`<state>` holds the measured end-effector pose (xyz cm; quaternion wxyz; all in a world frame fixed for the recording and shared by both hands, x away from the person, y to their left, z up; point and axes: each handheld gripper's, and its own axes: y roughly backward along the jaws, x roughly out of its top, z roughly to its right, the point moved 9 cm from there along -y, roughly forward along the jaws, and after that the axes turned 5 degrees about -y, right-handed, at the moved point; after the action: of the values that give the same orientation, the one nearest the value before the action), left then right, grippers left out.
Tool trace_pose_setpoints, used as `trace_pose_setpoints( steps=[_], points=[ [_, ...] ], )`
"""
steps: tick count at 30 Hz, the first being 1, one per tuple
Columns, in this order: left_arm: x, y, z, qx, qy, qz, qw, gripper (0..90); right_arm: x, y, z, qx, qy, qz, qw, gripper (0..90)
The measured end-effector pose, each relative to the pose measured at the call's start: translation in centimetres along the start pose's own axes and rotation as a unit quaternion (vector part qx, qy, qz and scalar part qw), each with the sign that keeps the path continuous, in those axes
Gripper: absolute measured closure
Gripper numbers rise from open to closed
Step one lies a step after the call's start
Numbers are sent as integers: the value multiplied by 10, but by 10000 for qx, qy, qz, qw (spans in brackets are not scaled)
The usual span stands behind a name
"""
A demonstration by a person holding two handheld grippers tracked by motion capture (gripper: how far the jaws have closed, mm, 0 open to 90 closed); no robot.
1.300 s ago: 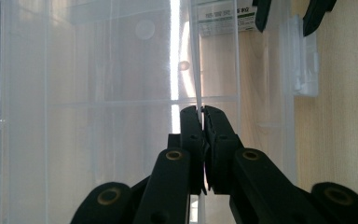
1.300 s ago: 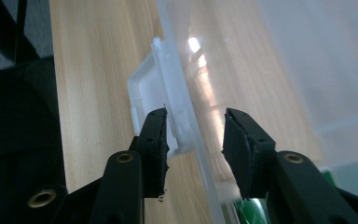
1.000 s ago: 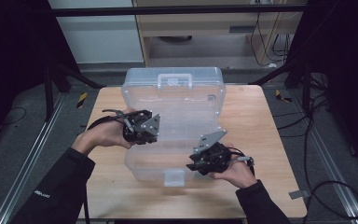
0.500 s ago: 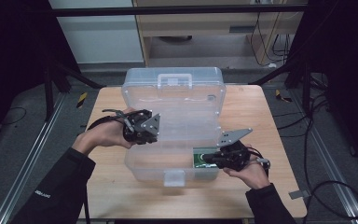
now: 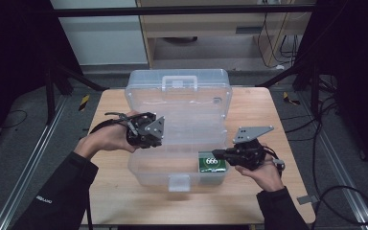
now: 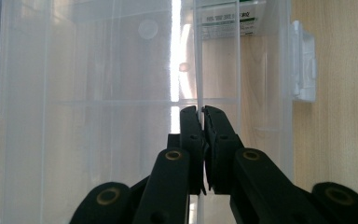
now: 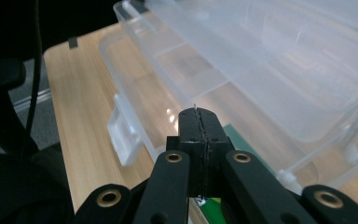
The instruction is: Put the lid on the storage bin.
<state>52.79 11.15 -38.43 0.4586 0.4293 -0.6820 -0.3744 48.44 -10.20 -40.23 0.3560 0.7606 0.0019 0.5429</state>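
A wooden desk in a dark-walled lab carries a clear plastic organiser box, lid up toward the far edge. At the box's front right corner a green packet is now pinched by the right gripper, whose jaws have just closed on it after a sideways move from the front middle. The left gripper is clamped on the box's left wall, steadying it, so I'd say the packet is about to be lifted out.
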Motion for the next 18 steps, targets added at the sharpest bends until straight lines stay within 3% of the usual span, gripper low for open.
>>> trace_pose_setpoints(
  steps=[5,9,18],
  points=[
    [0,0,0,-5,-5,1,10000,866,16,7,5,-128,-93,350,9993,900],
    [0,0,0,-9,4,-2,10000,866,33,10,19,-307,-292,670,9969,900],
    [0,0,0,-28,7,-4,10000,866,50,9,55,-650,-597,903,9920,900]
  ],
)
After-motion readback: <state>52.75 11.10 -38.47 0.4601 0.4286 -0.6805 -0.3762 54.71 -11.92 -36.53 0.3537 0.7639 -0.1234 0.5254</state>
